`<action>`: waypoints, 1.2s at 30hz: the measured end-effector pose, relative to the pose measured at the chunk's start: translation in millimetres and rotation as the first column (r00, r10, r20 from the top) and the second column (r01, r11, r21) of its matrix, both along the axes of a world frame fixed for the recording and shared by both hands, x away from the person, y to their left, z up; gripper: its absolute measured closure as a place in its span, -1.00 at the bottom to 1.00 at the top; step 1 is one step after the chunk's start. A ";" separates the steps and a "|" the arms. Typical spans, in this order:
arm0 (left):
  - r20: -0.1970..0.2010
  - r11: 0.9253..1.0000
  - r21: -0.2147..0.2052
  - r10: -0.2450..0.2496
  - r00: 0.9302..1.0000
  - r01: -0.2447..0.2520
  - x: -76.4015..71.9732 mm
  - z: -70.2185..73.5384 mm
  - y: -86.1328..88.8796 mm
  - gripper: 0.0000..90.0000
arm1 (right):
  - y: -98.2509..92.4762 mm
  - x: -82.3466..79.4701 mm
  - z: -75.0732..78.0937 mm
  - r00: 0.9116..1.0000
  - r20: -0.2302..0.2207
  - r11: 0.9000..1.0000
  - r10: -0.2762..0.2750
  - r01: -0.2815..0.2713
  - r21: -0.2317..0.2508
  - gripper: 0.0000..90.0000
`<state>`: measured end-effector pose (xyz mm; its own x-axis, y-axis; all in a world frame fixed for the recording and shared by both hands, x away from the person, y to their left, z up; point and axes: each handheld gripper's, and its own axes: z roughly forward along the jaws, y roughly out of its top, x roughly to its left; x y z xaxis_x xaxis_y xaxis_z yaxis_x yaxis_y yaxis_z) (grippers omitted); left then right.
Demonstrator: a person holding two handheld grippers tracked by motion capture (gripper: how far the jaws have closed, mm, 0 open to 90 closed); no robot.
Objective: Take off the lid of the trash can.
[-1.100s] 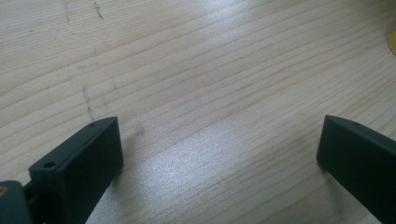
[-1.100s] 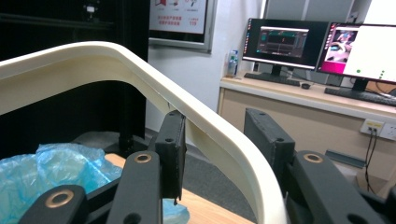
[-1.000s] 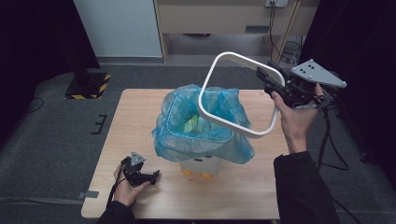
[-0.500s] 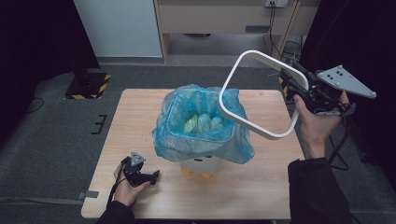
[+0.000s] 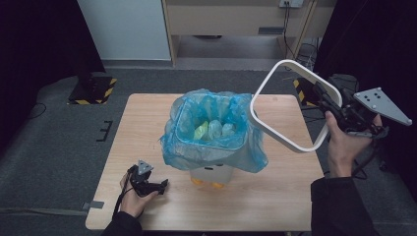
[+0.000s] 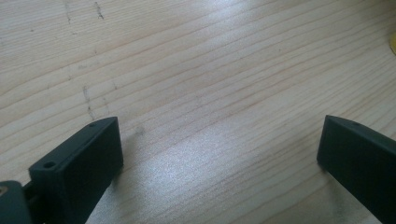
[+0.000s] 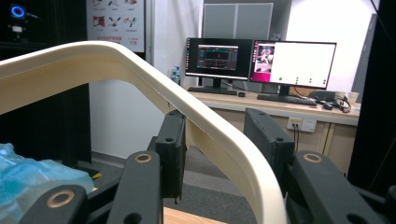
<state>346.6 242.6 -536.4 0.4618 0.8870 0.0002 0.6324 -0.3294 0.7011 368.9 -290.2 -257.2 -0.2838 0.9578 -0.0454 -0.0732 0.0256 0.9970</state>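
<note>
**White bin ring lifted off and held out to the side of the lined bin**

The right gripper pinches the white ring, a rounded-square frame; in the right gripper view the bar of the ring runs between the two black jaws, which clamp it from both sides. The ring hangs tilted in the air, reaching from the jaws back toward the bin, its far corner over the table's right part, just beside the blue bag that lines the bin and folds over its rim. Pale green and whitish bits lie inside the bag.

The left gripper rests low on the table, near the bin's foot, its jaws spread wide with only bare wood between them.

Beyond the right gripper stand two monitors on a desk and a wall poster whose writing is too small to read. The table is pale grained wood on grey carpet; a block with yellow-black stripes sits on the floor well beyond the left gripper.

A second ago the ring hung over the bag's right side; it now sits farther out to the right, clear of the bin's mouth. The left gripper has kept its place.
</note>
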 end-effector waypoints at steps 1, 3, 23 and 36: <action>0.000 1.000 0.001 0.000 1.000 0.000 0.0 0.0 0.0 -1.00 | -2.7 -0.5 -2.8 1.000 0.003 1.000 -0.004 0.004 0.003 0.34; 0.000 1.000 0.001 0.000 1.000 0.000 0.0 0.0 0.0 -1.00 | -7.6 -1.7 -8.1 1.000 0.002 1.000 -0.017 0.017 0.009 0.34; 0.000 1.000 0.001 0.001 1.000 -0.001 0.0 0.0 0.0 -1.00 | -37.4 -0.9 -60.1 0.991 -0.051 0.991 -0.126 0.128 0.041 0.34; 0.000 1.000 0.000 0.002 1.000 -0.002 -0.1 0.0 -0.2 -1.00 | -44.8 6.7 -116.2 0.975 -0.143 0.985 -0.168 0.170 0.007 0.34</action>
<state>346.5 242.4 -536.4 0.4601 0.8879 0.0004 0.6330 -0.3284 0.7010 375.6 -335.0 -373.4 -0.1198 0.9928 0.0027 0.0720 0.0060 0.9974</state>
